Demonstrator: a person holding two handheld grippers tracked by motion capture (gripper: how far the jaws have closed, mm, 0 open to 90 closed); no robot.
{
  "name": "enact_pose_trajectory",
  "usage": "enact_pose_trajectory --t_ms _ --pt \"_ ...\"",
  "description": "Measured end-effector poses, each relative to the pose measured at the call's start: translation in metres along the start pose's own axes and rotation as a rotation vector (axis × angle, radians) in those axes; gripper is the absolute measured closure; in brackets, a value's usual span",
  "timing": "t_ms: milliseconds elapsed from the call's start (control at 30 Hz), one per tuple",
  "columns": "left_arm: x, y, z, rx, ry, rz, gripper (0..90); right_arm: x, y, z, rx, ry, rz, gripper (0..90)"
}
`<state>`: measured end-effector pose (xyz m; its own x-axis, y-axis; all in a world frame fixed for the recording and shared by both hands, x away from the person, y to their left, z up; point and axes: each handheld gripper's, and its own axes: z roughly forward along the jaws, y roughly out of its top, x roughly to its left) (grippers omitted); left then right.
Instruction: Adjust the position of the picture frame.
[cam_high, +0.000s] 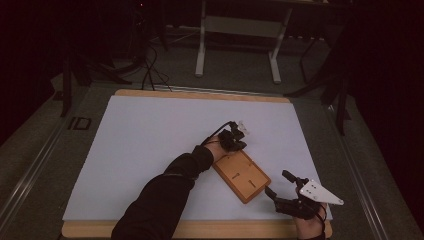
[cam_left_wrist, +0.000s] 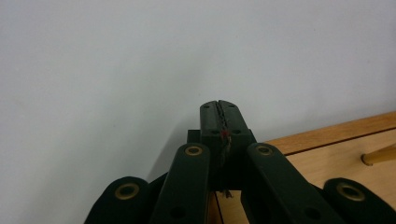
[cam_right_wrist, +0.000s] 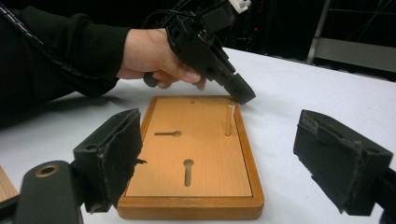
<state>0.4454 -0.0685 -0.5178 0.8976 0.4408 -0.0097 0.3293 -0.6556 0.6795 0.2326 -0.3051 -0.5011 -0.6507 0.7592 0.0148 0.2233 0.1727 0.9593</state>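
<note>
A lab: dark curtains (cam_high: 385, 75), cables (cam_high: 150, 70), covered test table (cam_high: 150, 130).

Overhead and claw-mounted views share the wooden board (cam_high: 242, 175).

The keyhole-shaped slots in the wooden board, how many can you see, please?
2: one keyhole-shaped slot lies sideways near the middle of the shallow wooden board; the other slot runs lengthwise nearer the right gripper.

Wooden table (cam_high: 200, 94) under a white sheet (cam_high: 150, 145), a wooden tray (cam_high: 242, 175) directly on it.
</note>
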Motion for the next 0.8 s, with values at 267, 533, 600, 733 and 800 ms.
enact_pose_trajectory --t_ms 267,533,600,733,800 --pt "-0.001 -0.018 -0.016 -0.003 0.014 -0.021 90.0 -0.001 0.0 0.0 0.0 0.0 0.003 14.9" --pt "-0.004 -0.039 -0.035 0.005 0.014 -0.057 90.0 0.002 0.0 0.002 0.005 -0.001 -0.007 14.8" --pt "-0.006 -0.043 -0.039 0.004 0.006 -0.062 90.0 0.002 0.0 0.002 0.005 -0.001 -0.007 14.8" --pt "-0.006 -0.052 -0.045 0.011 0.0 -0.08 90.0 0.001 0.0 0.002 0.006 -0.003 -0.004 14.8" --pt "-0.008 -0.056 -0.047 0.024 -0.002 -0.082 90.0 0.001 0.0 0.003 0.007 -0.001 -0.003 14.8"
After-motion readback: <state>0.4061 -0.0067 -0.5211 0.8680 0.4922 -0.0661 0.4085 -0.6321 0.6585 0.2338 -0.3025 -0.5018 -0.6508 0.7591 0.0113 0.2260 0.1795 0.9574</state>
